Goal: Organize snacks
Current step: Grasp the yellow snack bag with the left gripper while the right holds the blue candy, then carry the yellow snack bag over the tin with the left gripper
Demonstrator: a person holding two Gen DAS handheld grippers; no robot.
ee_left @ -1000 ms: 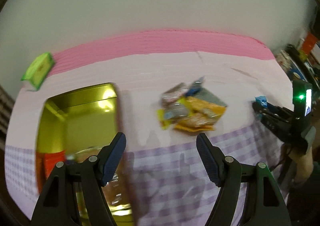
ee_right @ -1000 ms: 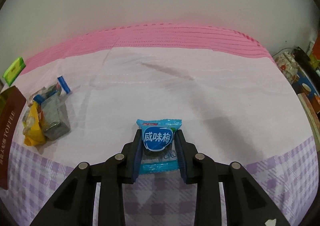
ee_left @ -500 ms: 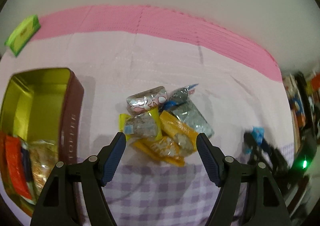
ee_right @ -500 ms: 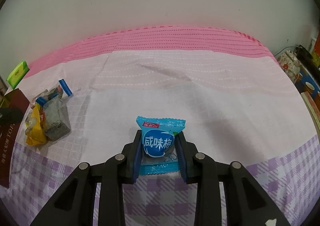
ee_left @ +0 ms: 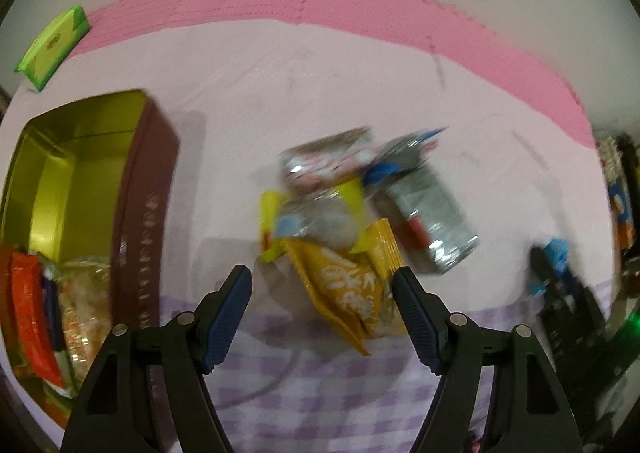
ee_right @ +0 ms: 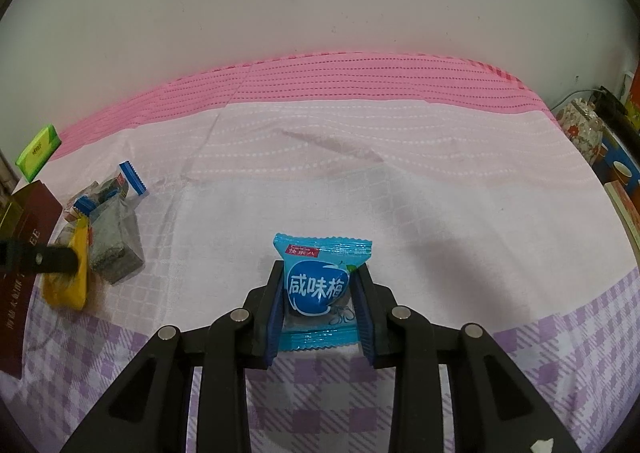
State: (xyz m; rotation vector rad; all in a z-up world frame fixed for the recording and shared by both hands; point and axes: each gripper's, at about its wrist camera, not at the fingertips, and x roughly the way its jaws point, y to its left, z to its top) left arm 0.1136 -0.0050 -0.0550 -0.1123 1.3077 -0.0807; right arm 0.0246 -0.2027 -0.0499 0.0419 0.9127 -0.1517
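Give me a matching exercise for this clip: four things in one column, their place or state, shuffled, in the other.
Things:
1. blue packet
2. tin
3. green box
4. orange packet

Places or states:
A. between the open fingers of the left hand-held gripper
B. far left, near the pink strip
C. clamped in the right hand-held gripper
D. open, with snacks inside

Pairs: 1-C, 2-D, 3-B, 4-A

surface: counter (ee_right: 400,181), pink/lilac checked cloth
on it: snack pile (ee_left: 360,229), open tin (ee_left: 132,189), green pack (ee_left: 52,43)
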